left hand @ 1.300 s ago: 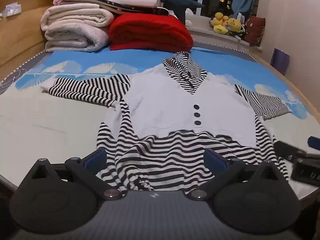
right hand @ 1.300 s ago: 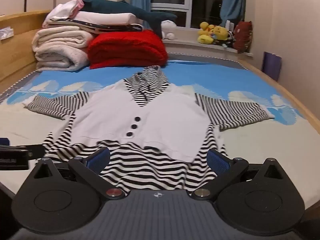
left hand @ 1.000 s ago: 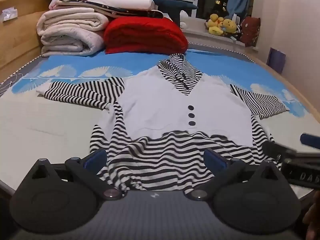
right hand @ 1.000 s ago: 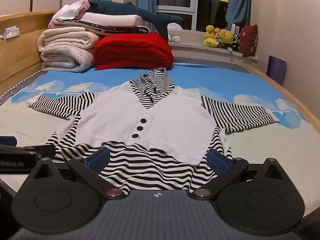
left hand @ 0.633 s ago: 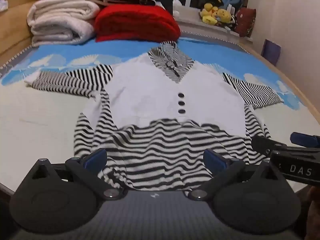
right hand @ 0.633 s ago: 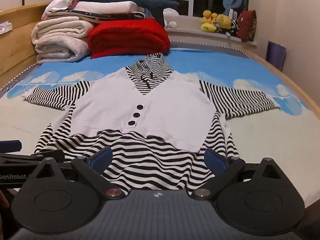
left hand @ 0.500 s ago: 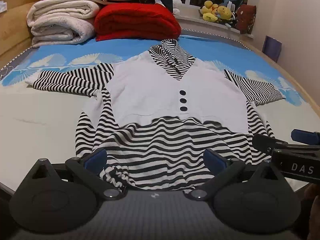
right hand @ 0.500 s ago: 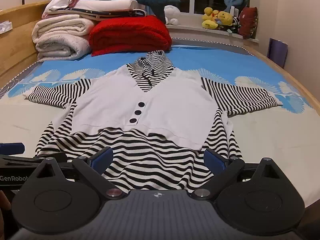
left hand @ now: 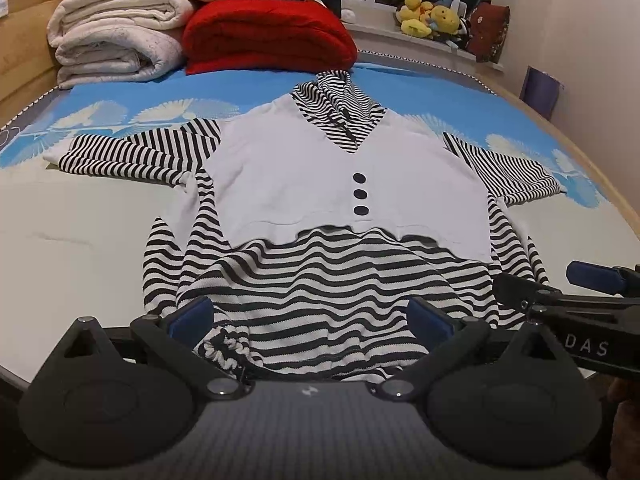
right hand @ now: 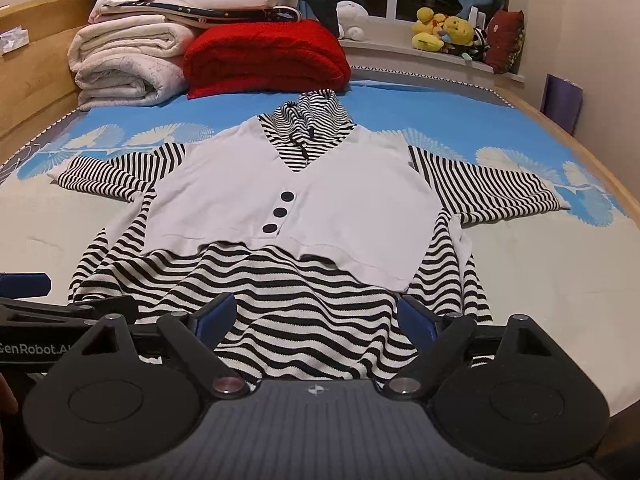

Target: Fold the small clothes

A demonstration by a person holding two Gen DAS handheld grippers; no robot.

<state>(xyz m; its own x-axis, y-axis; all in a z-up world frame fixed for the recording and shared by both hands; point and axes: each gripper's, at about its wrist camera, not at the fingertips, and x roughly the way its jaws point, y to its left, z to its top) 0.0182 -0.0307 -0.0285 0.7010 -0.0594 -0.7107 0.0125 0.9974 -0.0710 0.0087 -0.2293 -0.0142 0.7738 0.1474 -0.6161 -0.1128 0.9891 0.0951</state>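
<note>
A small black-and-white striped top with a white vest front and three dark buttons (left hand: pixel 344 184) lies spread flat, face up, on the bed, collar far, both sleeves out; it also shows in the right wrist view (right hand: pixel 296 208). My left gripper (left hand: pixel 310 316) is open over the hem's left part, with a bunched hem corner (left hand: pixel 222 348) by its left finger. My right gripper (right hand: pixel 316 314) is open over the hem's right part. Each gripper shows at the edge of the other's view: the right gripper at the right edge of the left wrist view (left hand: pixel 572 300), the left gripper at the left edge of the right wrist view (right hand: pixel 60 312).
Folded white blankets (left hand: pixel 116 44) and a red blanket (left hand: pixel 268 36) are stacked at the bed's head. Plush toys (left hand: pixel 432 20) sit on the window sill. A wooden bed frame (right hand: pixel 576 148) runs along the right side, with a purple object (right hand: pixel 562 100) against the wall.
Both grippers have risen a little and moved closer to the hem, staying open. The garment lies as before; the bunched hem corner now shows by the left gripper's left finger.
</note>
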